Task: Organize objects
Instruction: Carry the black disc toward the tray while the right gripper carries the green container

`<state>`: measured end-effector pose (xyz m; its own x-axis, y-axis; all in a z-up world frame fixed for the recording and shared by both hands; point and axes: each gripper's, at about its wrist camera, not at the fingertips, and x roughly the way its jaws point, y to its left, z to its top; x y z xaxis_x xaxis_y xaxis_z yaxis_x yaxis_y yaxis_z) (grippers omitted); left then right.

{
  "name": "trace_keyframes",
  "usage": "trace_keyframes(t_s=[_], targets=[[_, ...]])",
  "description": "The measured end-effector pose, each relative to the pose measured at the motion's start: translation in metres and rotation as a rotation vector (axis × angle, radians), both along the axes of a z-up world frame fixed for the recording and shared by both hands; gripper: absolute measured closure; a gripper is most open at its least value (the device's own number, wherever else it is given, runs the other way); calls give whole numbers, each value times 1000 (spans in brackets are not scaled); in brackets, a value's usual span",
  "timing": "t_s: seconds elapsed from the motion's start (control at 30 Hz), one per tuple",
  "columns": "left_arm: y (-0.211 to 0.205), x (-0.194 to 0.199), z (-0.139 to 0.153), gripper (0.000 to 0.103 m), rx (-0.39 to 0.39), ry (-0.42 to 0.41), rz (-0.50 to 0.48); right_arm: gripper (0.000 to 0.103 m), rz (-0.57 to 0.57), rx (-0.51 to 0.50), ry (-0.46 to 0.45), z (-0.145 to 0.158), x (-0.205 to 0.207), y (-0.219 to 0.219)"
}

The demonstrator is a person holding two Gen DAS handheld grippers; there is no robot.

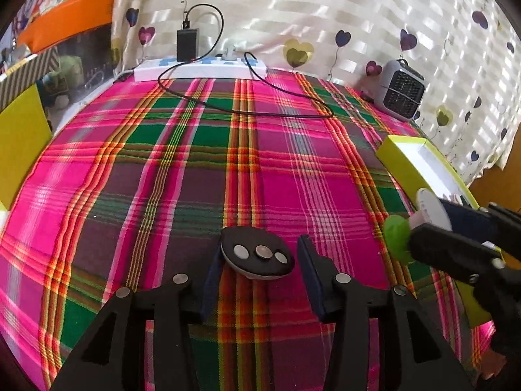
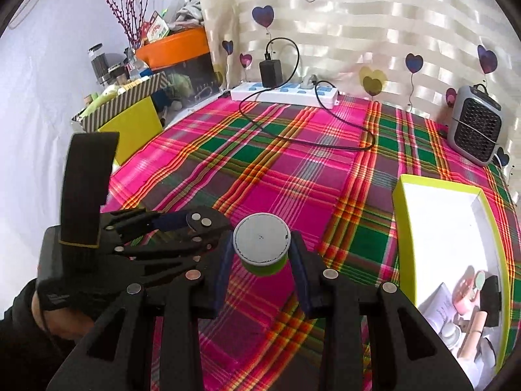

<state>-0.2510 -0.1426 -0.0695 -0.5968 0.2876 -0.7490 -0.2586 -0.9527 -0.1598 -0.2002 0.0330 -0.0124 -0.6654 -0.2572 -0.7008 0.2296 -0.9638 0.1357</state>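
Covering the table is a pink, green and red plaid cloth, with a heart-print curtain behind its far edge. Along that edge, left to right, sit a white power strip with a black adapter and a grey fan near the far right corner. A lime box lies open by the right edge, small items inside.

The left gripper has its jaws apart, nothing pressed; a black oval piece with metal studs shows between the fingers. To its right, the right gripper is clamped on a green spool with a white end cap. The spool's axis runs roughly along the fingers, cap toward the camera, above the cloth near the box.
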Motion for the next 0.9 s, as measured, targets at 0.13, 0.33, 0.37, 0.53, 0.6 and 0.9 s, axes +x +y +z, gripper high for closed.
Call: trace_keyframes(t_s=[0.13, 0.33, 0.37, 0.53, 0.6, 0.9], targets=[[-2, 1, 0, 77, -3, 2, 11, 68, 0, -6, 8, 2, 3, 2], [-3, 7, 4, 82, 8, 20, 6, 68, 0, -11, 14, 3, 7, 4], [-4, 8, 5, 82, 12, 23, 3, 68, 0, -11, 16, 4, 7, 4], [-3, 14, 11, 82, 22, 48, -3, 68, -5, -12, 22, 5, 11, 7], [-3, 17, 15, 82, 27, 64, -3, 68, -6, -12, 25, 5, 12, 8], [5, 34, 32, 82, 38, 108, -10, 68, -4, -9, 32, 7, 19, 10]])
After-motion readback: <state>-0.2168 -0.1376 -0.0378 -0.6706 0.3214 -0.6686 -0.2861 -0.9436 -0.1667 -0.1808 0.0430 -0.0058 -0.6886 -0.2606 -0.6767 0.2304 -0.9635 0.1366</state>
